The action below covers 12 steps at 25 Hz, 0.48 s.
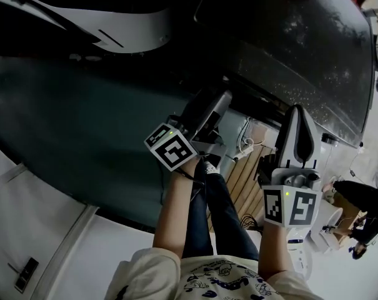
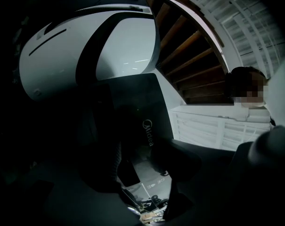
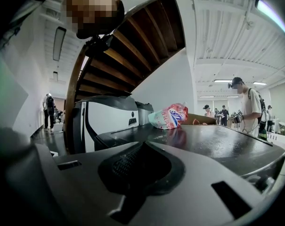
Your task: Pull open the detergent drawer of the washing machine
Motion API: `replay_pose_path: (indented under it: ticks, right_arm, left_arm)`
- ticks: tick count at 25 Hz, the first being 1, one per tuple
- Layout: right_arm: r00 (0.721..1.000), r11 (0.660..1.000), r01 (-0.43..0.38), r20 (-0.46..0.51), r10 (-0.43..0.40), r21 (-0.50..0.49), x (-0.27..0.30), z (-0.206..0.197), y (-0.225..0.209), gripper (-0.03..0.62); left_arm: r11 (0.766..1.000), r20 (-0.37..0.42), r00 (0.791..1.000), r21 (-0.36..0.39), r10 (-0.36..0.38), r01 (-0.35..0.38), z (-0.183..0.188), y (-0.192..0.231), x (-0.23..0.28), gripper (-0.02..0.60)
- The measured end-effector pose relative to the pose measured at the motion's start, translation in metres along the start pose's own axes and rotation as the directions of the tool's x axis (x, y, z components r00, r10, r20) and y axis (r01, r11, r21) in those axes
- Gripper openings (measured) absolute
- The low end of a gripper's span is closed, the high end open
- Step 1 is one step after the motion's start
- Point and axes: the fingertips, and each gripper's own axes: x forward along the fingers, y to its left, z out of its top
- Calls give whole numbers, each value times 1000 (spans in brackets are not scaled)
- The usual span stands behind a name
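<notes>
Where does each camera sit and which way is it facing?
Head view: on the person's head, facing steeply down; shows the left gripper, right gripper, both forearms and legs.
Left gripper view: on the left gripper, looking between its open dark fingers at a dark Midea machine and a white machine.
Right gripper view: on the right gripper, looking over its grey finger across a dark machine top to a detergent pouch.
Shared: both gripper views show the wooden stairs.
</notes>
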Motion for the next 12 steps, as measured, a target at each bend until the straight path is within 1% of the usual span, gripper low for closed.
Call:
replay_pose_path:
  ticks: [3, 5, 8, 12]
  right_arm:
    - [1000, 1000, 0, -1, 0, 5, 0, -3, 1, 11]
    - [1000, 1000, 3, -2, -3, 11, 0, -4, 0, 11]
    - [1000, 1000, 5, -1, -5, 14, 0, -6, -1, 11]
    - [1000, 1000, 8, 1, -8, 18, -1, -6, -2, 12]
  left_arm:
    - [999, 12, 999, -33, -39, 39, 1, -1, 3, 255]
    - [997, 25, 998, -55, -50, 51, 2, 2, 5, 255]
    - [996, 31, 998, -65, -58, 60, 1, 5, 8, 258]
    - [992, 39, 996, -89, -86, 89, 0, 5, 10, 258]
